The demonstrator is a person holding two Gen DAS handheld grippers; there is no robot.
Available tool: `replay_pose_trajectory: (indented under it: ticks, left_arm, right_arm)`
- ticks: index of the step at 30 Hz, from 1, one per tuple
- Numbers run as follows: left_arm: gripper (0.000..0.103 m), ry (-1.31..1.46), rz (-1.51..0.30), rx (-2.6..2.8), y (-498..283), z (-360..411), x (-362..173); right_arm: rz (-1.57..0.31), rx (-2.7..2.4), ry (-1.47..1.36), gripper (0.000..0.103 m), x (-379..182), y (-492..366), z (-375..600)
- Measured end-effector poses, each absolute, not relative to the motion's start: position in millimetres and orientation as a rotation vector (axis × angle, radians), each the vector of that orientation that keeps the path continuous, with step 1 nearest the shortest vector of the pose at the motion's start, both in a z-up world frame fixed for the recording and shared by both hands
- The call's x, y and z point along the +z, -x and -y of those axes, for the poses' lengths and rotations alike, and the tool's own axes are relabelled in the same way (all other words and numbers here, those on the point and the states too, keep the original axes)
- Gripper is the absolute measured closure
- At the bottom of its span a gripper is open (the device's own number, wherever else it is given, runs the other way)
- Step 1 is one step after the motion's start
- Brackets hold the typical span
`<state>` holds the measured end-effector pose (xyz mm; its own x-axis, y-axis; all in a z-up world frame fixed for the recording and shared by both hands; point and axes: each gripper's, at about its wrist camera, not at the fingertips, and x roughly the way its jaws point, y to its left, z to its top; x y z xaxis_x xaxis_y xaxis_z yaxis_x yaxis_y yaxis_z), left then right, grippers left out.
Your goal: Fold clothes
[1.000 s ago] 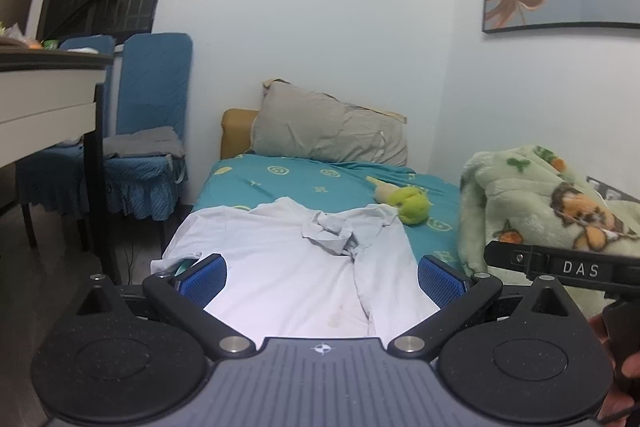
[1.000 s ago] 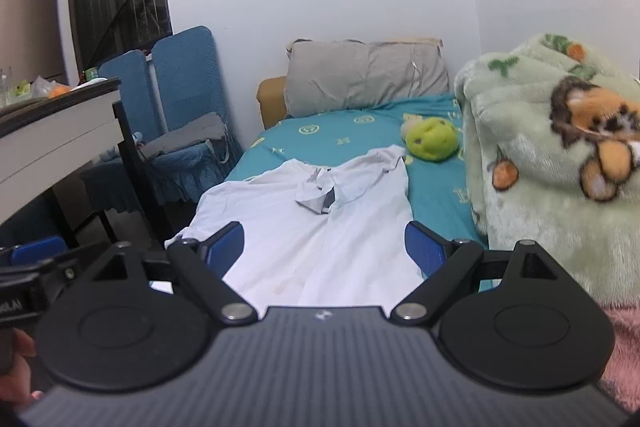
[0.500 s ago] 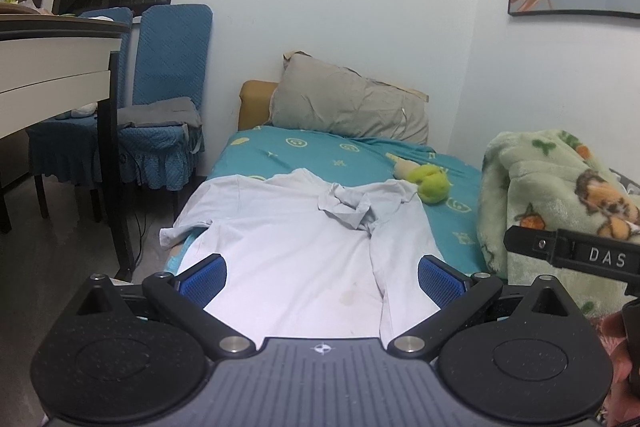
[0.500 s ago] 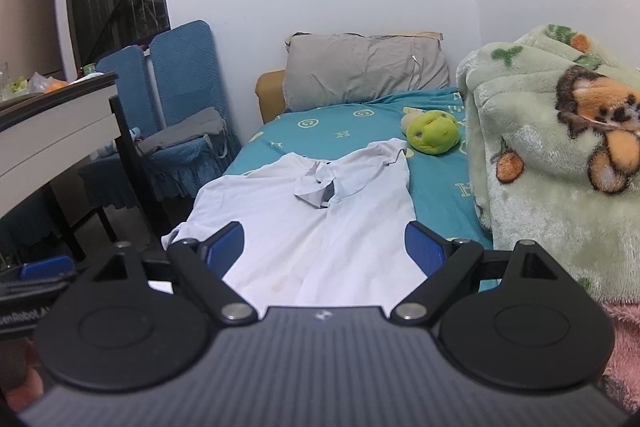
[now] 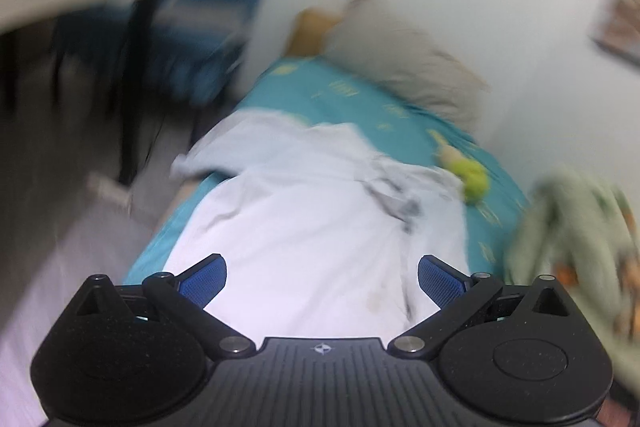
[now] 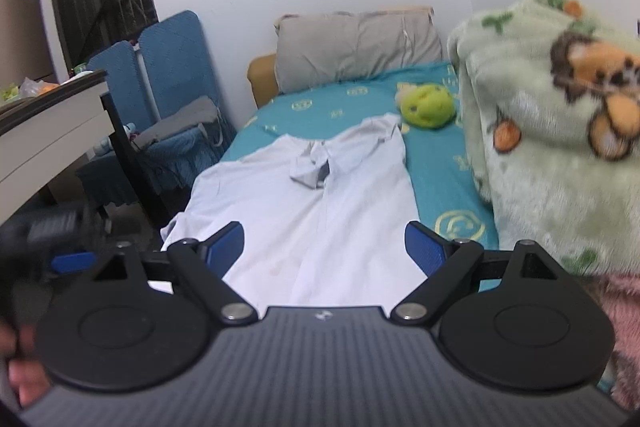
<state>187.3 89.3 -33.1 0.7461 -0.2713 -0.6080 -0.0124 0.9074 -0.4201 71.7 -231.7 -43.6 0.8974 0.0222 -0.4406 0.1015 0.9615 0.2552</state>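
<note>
The shirt (image 6: 316, 203) is lying spread out on the bed (image 6: 436, 155), collar crumpled near the far end and one sleeve hanging off the left edge. Your left gripper (image 5: 322, 277) and right gripper (image 6: 324, 247) are both wide open over the near hem, holding nothing. The left view is blurry, so it's hard to read detail there. I'd guess you're lining up a grab: get each claw onto a hem corner or side edge and pinch cleanly.
</note>
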Motion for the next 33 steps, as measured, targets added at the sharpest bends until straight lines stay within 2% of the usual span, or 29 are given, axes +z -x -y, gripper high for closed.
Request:
replay_pose_trajectory:
  ticks: [4, 7, 17, 20, 22, 23, 24, 25, 33]
  left_arm:
    - [0.001, 0.673, -0.812, -0.024, -263, -146, -71]
    - [0.005, 0.833, -0.847, 0.042, -305, -182, -111]
    - [0.015, 1.012, -0.815, 0.076, -407, -220, -190]
    - [0.033, 0.989, -0.811, 0.115, -429, -221, -197]
    - [0.061, 0.991, -0.805, 0.143, -441, -224, -200]
    - [0.069, 0.962, -0.799, 0.141, -446, -223, -197]
    - [0.092, 0.933, -0.793, 0.139, -450, -222, -194]
    - [0.098, 0.904, -0.786, 0.138, -455, -222, -191]
    - [0.099, 0.296, -0.613, 0.086, -462, -150, -90]
  right_arm:
    - [-0.498, -0.048, -0.311, 0.014, -54, -87, 235]
    - [-0.531, -0.061, -0.326, 0.014, -65, -104, 236]
    - [-0.668, -0.105, -0.312, 0.014, -109, -171, 237]
    - [-0.703, -0.115, -0.331, 0.014, -121, -182, 242]
    - [-0.716, -0.119, -0.342, 0.014, -126, -186, 244]
    - [-0.722, -0.121, -0.348, 0.014, -128, -188, 245]
    - [-0.726, -0.121, -0.352, 0.014, -130, -189, 245]
    - [-0.728, -0.121, -0.358, 0.014, -130, -189, 246]
    - [-0.694, -0.121, -0.409, 0.014, -117, -181, 251]
